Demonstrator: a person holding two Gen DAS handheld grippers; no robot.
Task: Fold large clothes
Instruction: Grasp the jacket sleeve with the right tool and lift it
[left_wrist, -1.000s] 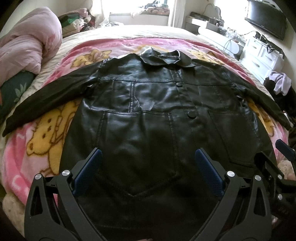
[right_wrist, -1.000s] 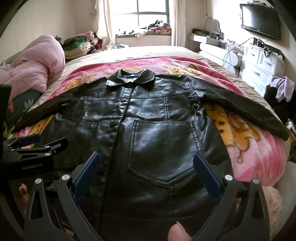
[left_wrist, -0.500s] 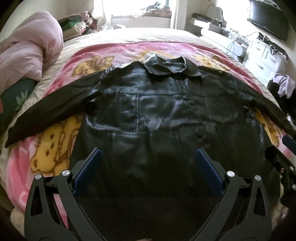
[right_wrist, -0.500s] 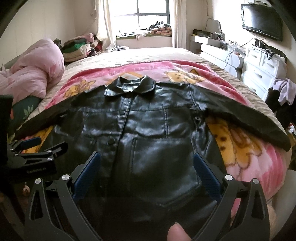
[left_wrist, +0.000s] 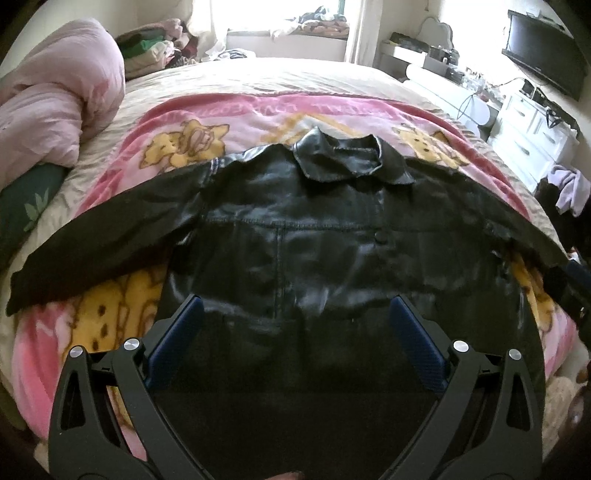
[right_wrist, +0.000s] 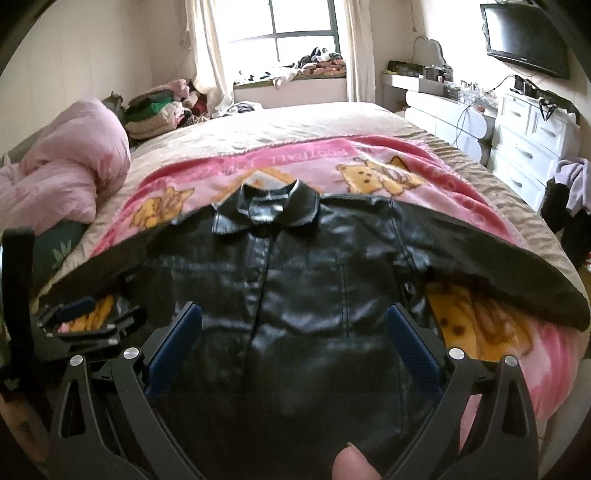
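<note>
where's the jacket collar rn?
The black leather jacket's collar sits at the jacket's far end, centre of both wrist views, resting on the pink cartoon-bear blanket, well beyond both open grippers' fingers.

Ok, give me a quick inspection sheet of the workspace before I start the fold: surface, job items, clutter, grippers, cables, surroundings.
Surface: bed with a pink cartoon-bear blanket spread under the work.
Job's things: black leather jacket lying flat, front up, collar at the far end, both sleeves spread outward.
Clutter: bunched pink duvet, pile of folded clothes at the far corner of the bed.
Grippers: left gripper and right gripper both open over the hem end of the jacket, holding nothing.
Cables: wires on the white dresser.
Surroundings: window, wall-mounted TV.
</note>
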